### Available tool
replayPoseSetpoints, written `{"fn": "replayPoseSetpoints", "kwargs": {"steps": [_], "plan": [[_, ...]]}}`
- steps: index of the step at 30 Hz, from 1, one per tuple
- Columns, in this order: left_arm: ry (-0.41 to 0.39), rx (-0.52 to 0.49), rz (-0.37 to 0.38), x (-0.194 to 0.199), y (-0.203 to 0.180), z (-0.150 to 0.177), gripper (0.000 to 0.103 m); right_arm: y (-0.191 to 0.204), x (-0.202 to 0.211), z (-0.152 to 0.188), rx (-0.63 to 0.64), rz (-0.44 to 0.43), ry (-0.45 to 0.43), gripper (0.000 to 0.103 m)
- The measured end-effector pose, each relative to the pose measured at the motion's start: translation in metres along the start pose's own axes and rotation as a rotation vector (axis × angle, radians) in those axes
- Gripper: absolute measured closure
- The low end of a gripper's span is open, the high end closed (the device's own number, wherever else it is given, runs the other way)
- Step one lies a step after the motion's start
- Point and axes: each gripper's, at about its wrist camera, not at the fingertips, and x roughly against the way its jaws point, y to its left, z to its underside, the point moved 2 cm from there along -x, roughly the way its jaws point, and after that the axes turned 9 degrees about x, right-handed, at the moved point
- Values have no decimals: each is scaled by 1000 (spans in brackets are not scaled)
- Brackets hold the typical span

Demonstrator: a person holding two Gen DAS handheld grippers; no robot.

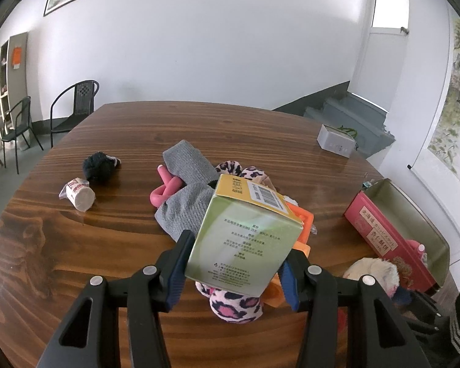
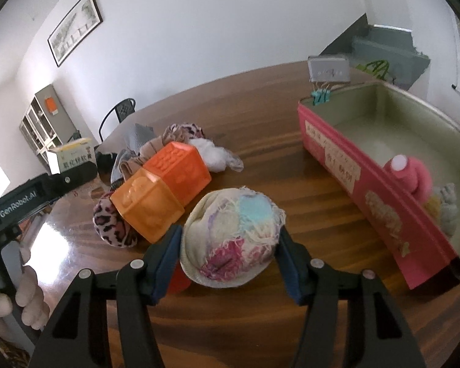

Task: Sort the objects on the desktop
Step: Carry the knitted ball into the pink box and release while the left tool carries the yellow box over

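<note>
Nearest in the left wrist view, the left tool is gripping a green carton with a yellow, barcoded top, its blue pads pressing both sides and holding it tilted above the table. Under the carton a leopard-print scrunchie is peeking out at the bottom centre.

In the right wrist view, the right tool is clasping a frayed, pastel-patched fabric ball; the pads are lying against its sides. Only this view is showing the two orange blocks plainly, just left of the ball, and the other tool's arm and a hand at the far left edge.

Farther back, the left view alone is showing a grey knitted cloth, a pink bent tube, a dark pom-pom and a small wrapped roll towards the middle left.

At the right of both views a pink tin is sitting open; the right view is looking into it, where a pink fluffy thing is lying against the near wall. Beyond, a small grey box is standing near the table's far edge.
</note>
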Motion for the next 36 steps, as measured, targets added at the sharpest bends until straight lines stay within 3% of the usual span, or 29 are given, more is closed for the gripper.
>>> {"fn": "replayPoseSetpoints", "kwargs": {"steps": [10, 19, 30, 36], "plan": [[-15, 11, 3, 1, 1, -1, 51, 1, 41, -9, 43, 115, -166, 40], [-31, 8, 22, 8, -10, -2, 51, -51, 92, -16, -54, 271, -287, 40], [-10, -53, 76, 9, -59, 4, 51, -115, 121, -15, -154, 420, -322, 40], [-3, -110, 109, 9, -96, 7, 51, -141, 112, -18, -173, 443, -306, 38]]}}
